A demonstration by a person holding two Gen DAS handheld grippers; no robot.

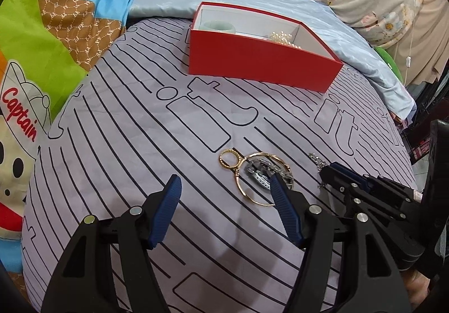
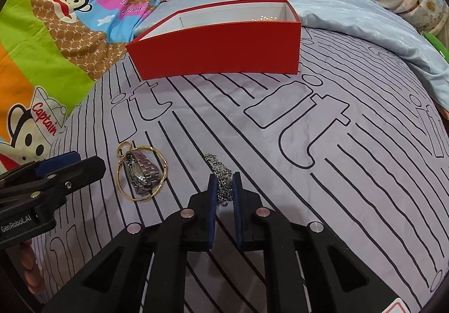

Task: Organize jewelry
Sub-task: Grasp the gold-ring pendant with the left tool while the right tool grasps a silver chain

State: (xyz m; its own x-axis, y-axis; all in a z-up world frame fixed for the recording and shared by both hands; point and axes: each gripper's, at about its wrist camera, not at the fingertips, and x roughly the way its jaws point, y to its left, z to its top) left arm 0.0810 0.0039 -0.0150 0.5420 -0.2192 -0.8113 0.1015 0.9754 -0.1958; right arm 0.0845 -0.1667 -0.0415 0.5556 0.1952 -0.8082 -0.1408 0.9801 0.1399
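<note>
Even indoor light, sharp, fisheye-warped dark edges.

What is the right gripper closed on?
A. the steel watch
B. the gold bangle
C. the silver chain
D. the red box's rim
C: in the right wrist view the right gripper has its fingers pinched on the silver chain, while the watch lies apart inside the gold bangle.

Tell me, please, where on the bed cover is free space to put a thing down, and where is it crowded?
Free: the striped cover between the red box and the silver chain, and right of the chain. Crowded: the near left, where gold hoops ring a watch, between the left gripper and right gripper.
</note>
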